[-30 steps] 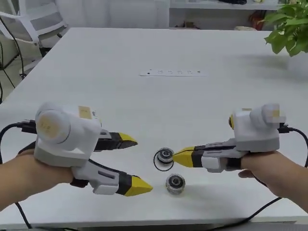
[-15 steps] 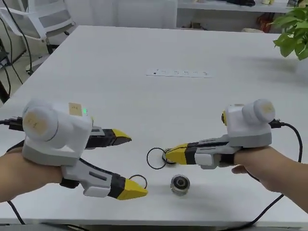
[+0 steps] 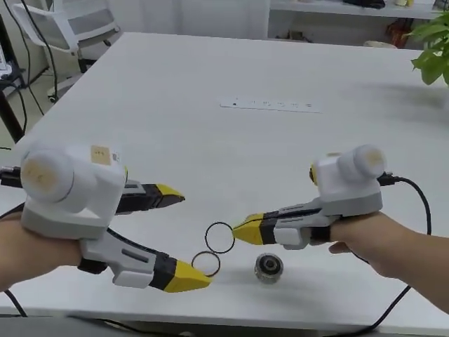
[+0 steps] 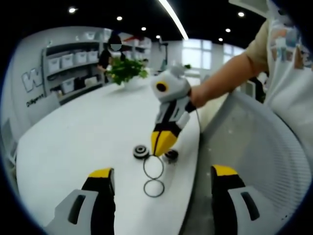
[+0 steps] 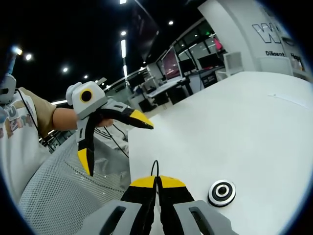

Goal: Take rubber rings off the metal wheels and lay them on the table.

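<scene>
My right gripper is shut on a thin black rubber ring, which hangs from its yellow tip just over the white table. A second ring lies flat on the table beside the lower jaw of my open left gripper. One metal wheel stands near the table's front edge, below the right gripper. The left gripper view shows the right gripper with the held ring, the lying ring and two wheels. In the right gripper view the shut gripper pinches the ring edge-on, with a wheel to its right.
A flush socket strip sits mid-table. A plant stands at the far right and an office chair at the far left. The right gripper's cable trails off the front edge, which runs close behind both hands.
The right gripper pulled the ring off the wheel it sat around and carried it a little left. The second ring has come into view by the left gripper's lower jaw.
</scene>
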`<state>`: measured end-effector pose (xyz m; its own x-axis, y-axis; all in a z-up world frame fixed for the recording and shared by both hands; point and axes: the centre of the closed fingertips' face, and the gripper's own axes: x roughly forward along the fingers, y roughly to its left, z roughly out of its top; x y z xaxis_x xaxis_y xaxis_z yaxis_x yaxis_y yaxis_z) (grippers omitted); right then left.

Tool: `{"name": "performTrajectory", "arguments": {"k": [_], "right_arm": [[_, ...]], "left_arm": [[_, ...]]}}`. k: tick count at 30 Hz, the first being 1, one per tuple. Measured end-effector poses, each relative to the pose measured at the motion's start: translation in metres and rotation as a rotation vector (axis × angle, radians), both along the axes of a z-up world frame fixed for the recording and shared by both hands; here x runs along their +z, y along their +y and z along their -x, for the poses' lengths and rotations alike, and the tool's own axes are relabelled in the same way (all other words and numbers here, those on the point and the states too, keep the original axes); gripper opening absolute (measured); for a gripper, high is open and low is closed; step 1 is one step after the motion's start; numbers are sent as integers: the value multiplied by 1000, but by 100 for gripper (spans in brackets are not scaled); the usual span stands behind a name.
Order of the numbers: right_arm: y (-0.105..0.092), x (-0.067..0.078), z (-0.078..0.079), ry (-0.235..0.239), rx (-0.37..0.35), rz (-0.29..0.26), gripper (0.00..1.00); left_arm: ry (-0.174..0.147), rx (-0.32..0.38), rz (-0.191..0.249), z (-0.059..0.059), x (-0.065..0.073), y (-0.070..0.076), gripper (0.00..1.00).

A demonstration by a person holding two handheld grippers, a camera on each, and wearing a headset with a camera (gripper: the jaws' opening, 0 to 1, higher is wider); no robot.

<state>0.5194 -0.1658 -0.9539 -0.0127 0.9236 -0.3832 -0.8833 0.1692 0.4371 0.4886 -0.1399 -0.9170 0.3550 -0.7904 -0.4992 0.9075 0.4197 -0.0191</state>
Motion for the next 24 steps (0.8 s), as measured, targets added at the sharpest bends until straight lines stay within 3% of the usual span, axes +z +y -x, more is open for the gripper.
{"name": "performTrajectory", "arguments": {"k": [24], "right_arm": [[19, -28, 10, 51, 62, 83, 0]], "left_arm": [[2, 35, 7, 1, 2, 14, 82]]}}
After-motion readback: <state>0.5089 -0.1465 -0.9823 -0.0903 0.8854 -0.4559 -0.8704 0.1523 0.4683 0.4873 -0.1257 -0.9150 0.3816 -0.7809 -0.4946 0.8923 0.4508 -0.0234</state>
